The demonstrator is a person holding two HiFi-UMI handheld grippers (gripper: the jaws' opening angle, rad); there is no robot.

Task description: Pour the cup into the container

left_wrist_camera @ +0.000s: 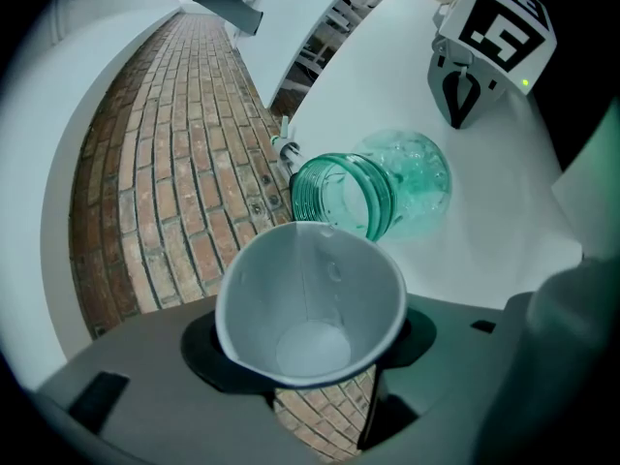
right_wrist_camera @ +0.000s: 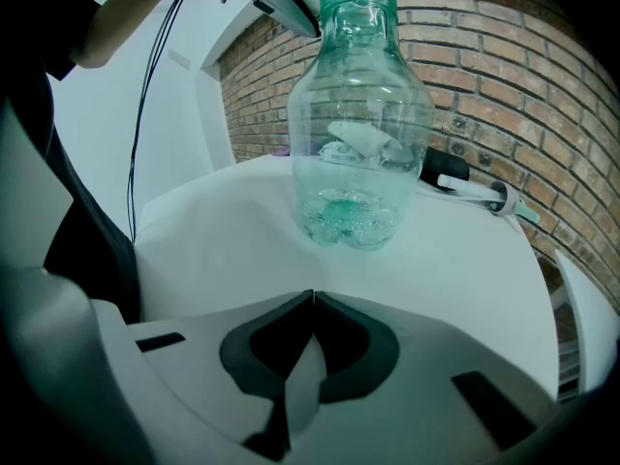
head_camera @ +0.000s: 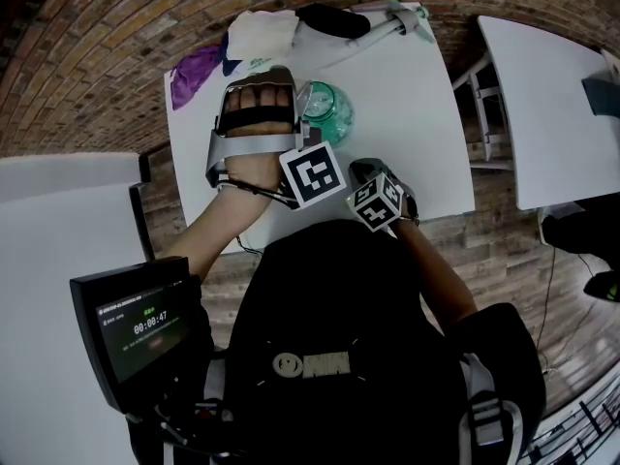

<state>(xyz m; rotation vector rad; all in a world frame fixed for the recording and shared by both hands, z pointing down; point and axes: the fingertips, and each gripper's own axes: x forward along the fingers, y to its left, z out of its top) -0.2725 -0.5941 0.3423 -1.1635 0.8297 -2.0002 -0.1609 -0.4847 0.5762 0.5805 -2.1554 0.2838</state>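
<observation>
My left gripper [left_wrist_camera: 310, 347] is shut on a white paper cup [left_wrist_camera: 310, 303]. The cup is tipped so its mouth faces the camera; its inside looks empty but for a few drops. Its rim sits close to the mouth of a clear green jar [left_wrist_camera: 373, 190] that stands upright on the white table [right_wrist_camera: 465, 260]. Small green and white bits lie in the jar [right_wrist_camera: 360, 114]. In the head view the left gripper [head_camera: 257, 114] hangs beside the jar [head_camera: 327, 112] and hides the cup. My right gripper [right_wrist_camera: 312, 296] is shut on nothing and points at the jar from the near side, a short way off.
At the table's far edge lie a white cloth [head_camera: 260, 32], a purple cloth [head_camera: 194, 71], a black object [head_camera: 334, 17] and a tool with a teal end [head_camera: 402, 22]. More white tables [head_camera: 542, 105] stand left and right over a brick floor [left_wrist_camera: 165, 182].
</observation>
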